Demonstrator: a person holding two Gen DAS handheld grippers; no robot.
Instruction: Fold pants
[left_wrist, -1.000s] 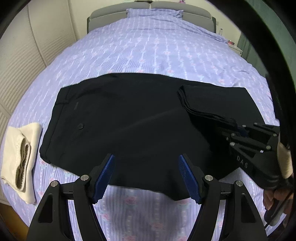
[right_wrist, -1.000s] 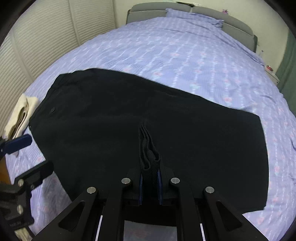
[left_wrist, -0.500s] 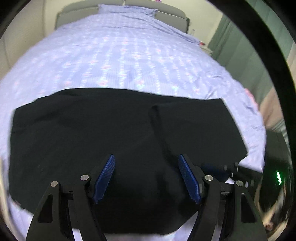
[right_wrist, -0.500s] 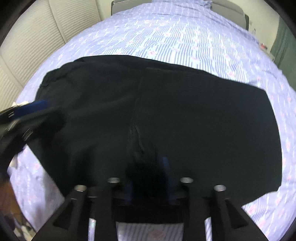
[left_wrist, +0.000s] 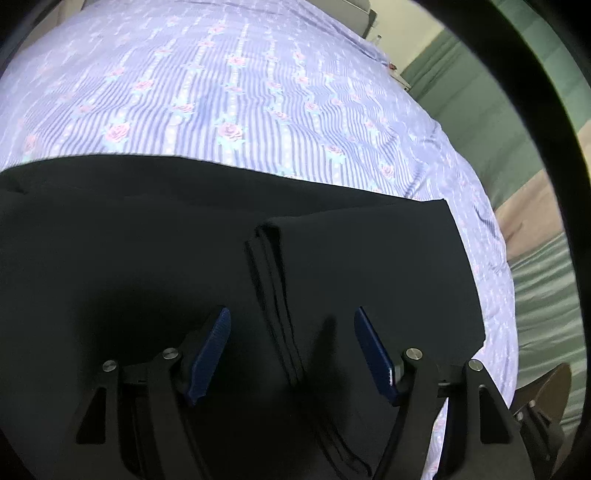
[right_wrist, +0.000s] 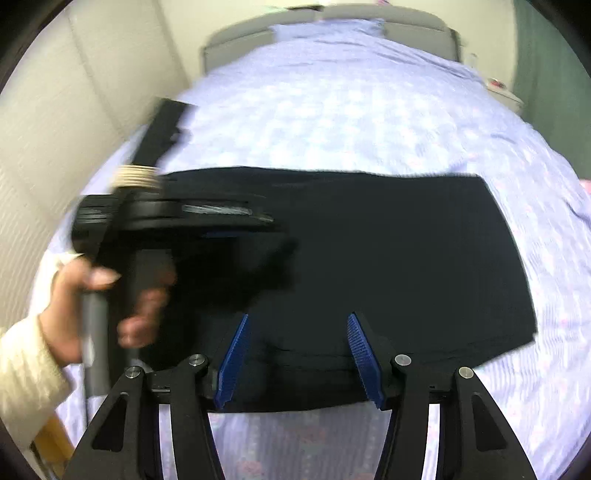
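The black pants (left_wrist: 147, 251) lie spread flat on the bed (left_wrist: 229, 92), their folded edge (left_wrist: 273, 295) running between the fingers of the left gripper (left_wrist: 291, 354), which is released just above the cloth. The right gripper (right_wrist: 299, 360), also released, hovers over the pants' near edge.

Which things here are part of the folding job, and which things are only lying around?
Part of the job:
- black pants, partly folded
- left gripper, open
- right gripper, open

Only around:
- bed sheet
- headboard
- green curtain
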